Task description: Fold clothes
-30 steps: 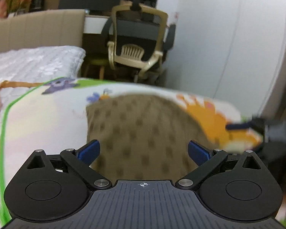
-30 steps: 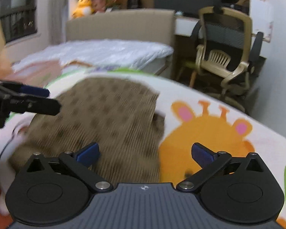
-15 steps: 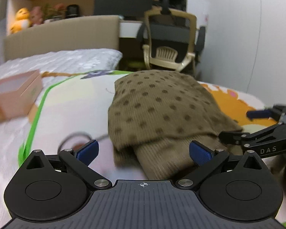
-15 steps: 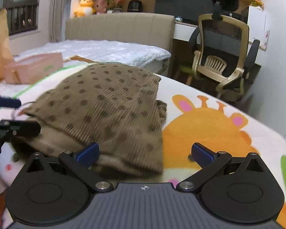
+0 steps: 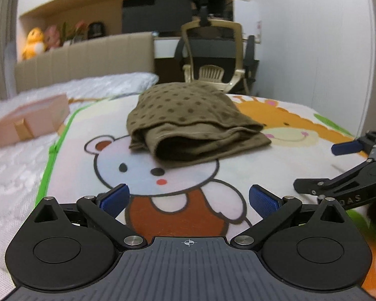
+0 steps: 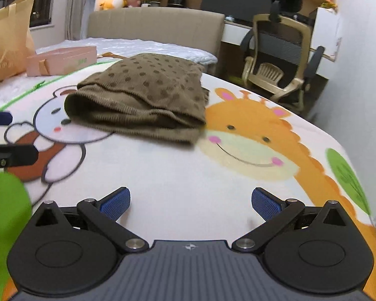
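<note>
On the far left, a tan paper bag (image 6: 6, 37) stands at the edge of the bed (image 6: 137, 46). Just right of it lies a pink box (image 6: 62, 60) on the white quilt.

The cartoon blanket (image 6: 213, 165) covers the near part of the bed. A bear print (image 5: 163, 175) occupies its left half and a giraffe print (image 6: 250, 140) its right half.

The left gripper (image 5: 187, 198) is spread wide and holds nothing. It hovers over the bear print, well short of the garment. In the right wrist view only its finger ends show at the left border.

The garment (image 5: 188, 125), brown with darker dots, lies folded in several layers on the blanket. It sits between the two prints, with its near edge over the bear's head and its right edge touching the giraffe's face. Neither gripper touches it.

The right gripper (image 6: 190, 199) is likewise spread wide and empty, hovering over bare blanket near the giraffe print. It also shows at the right border of the left wrist view.

Beyond the bed stand a headboard (image 6: 158, 25) and, to the right, an office chair (image 6: 280, 57).
</note>
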Demonstrator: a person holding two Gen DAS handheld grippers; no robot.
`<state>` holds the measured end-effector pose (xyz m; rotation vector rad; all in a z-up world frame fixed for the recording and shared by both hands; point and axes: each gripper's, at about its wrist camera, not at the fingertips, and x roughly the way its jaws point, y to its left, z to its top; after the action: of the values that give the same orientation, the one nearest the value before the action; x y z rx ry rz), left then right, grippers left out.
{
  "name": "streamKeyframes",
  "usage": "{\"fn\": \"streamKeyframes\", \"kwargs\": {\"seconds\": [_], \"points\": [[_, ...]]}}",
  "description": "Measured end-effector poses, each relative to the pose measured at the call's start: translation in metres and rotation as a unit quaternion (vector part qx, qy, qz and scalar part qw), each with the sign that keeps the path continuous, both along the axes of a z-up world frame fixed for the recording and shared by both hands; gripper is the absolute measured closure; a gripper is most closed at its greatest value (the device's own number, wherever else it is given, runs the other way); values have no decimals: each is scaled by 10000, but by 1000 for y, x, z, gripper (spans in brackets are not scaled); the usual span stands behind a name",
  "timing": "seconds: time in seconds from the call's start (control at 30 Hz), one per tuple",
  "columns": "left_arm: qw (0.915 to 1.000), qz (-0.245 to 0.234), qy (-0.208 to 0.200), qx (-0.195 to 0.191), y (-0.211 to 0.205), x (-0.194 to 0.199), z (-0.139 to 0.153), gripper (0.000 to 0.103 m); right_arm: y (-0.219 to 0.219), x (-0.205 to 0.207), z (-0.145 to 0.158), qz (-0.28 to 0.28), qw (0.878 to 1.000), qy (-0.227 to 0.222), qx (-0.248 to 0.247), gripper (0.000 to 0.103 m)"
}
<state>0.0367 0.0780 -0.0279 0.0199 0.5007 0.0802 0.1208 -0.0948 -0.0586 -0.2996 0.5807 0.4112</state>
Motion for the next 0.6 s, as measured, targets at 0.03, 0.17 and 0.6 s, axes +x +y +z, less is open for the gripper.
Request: {"fn": "streamKeyframes", "kwargs": {"seconds": [0.03,0.17,0.6], "points": [[10000,-13,10,60,-3,0,0,0,-1,-4,0,32,10000,19,-5,0],[9997,-112,193,-121,-4,0,-1,0,-3,-7,-2,132,9998,147,74,0],[9963,64,695,-508,8,10,-10,0,-15,5,-6,98,9962,642,574,0]]}}
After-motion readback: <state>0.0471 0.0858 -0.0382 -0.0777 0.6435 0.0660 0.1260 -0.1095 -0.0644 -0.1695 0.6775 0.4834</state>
